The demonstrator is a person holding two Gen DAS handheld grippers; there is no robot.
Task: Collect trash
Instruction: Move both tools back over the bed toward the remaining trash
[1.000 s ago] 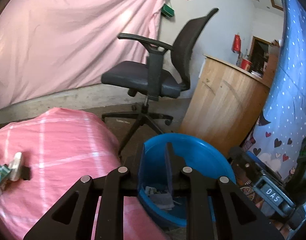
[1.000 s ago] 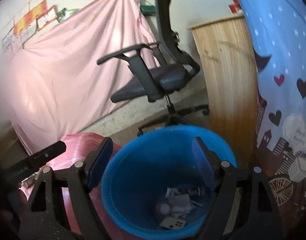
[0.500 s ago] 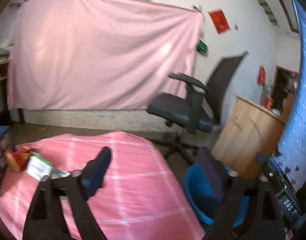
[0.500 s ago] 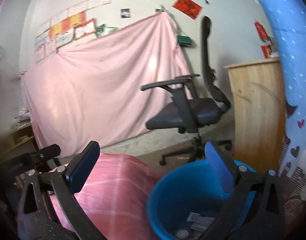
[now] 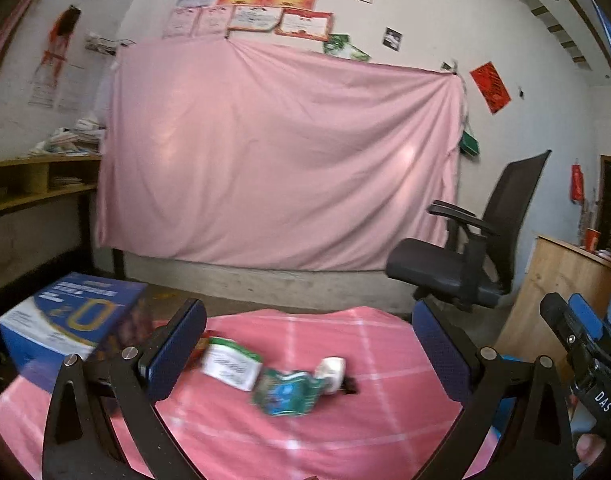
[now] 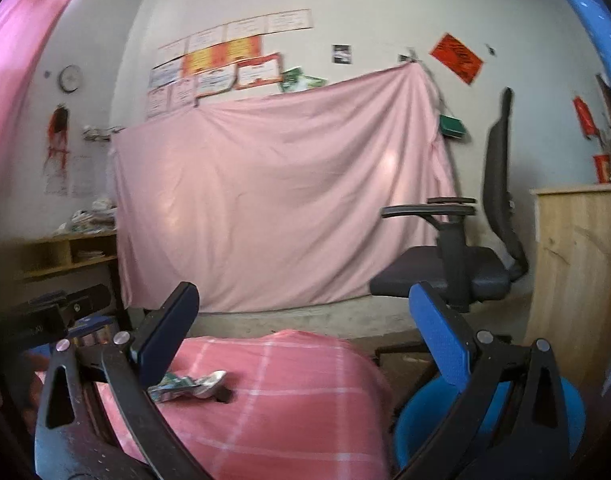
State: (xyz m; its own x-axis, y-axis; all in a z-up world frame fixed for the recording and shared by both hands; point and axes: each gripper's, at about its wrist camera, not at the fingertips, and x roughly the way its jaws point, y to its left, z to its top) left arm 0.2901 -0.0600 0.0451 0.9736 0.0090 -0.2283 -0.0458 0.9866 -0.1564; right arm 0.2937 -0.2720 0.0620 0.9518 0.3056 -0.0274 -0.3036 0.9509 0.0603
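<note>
Both tools swung from bin to desk.
Left tool (image 5: 309,354) has just spread wide, empty, facing wrappers (image 5: 285,392) at lower centre; right tool (image 6: 305,328) spread, empty; blue bin (image 6: 409,432) now lower right.

Black gripper (image 5: 309,352) frames with silver screws, blue finger pads (image 6: 437,332), white "DAS" marking

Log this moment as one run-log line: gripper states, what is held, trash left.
left gripper: open, jaws just opened, empty | right gripper: open, empty | trash left: white-green packet, green wrapper on pink cloth | blue bin: right of the cloth
</note>
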